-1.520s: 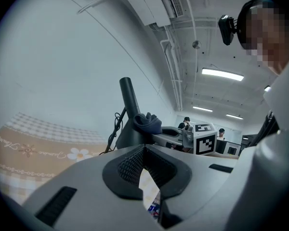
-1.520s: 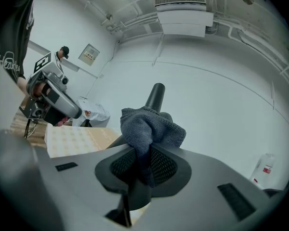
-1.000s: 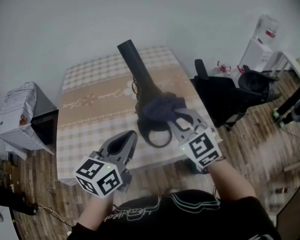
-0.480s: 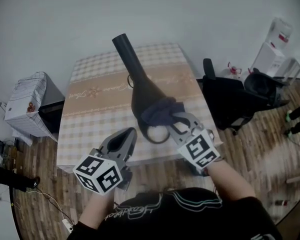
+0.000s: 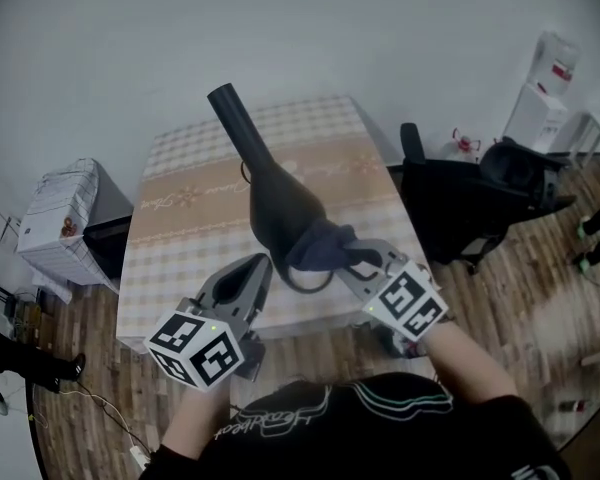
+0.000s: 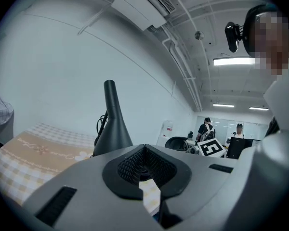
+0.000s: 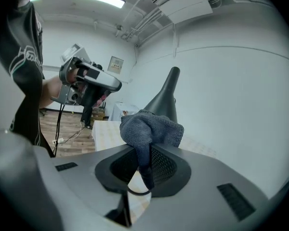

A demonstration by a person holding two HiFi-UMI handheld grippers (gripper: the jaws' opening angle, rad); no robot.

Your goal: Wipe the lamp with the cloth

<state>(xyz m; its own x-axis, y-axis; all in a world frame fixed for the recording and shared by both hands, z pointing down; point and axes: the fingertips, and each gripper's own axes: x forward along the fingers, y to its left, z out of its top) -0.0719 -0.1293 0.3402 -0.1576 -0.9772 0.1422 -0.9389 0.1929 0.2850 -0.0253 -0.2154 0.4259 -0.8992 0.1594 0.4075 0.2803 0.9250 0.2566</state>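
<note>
A black lamp (image 5: 272,198) with a wide cone body and a thin neck stands on the checked table (image 5: 180,233). Its cable (image 5: 246,173) hangs behind it. My right gripper (image 5: 352,258) is shut on a dark grey cloth (image 5: 321,244), and the cloth lies against the lamp's lower right side. In the right gripper view the bunched cloth (image 7: 150,128) sits on top of the jaws, with the lamp (image 7: 166,94) behind it. My left gripper (image 5: 261,264) is shut and empty near the table's front edge, left of the lamp's base. The left gripper view has the lamp (image 6: 112,124) ahead.
A black office chair (image 5: 465,203) stands close to the table's right side. A white cabinet (image 5: 60,218) stands left of the table. A water dispenser (image 5: 545,88) is at the back right. The floor is wood, with cables (image 5: 100,408) at the front left.
The cloth in my right gripper has slid lower and round to the lamp's right side. The head view has shifted a little. My left gripper has stayed in place.
</note>
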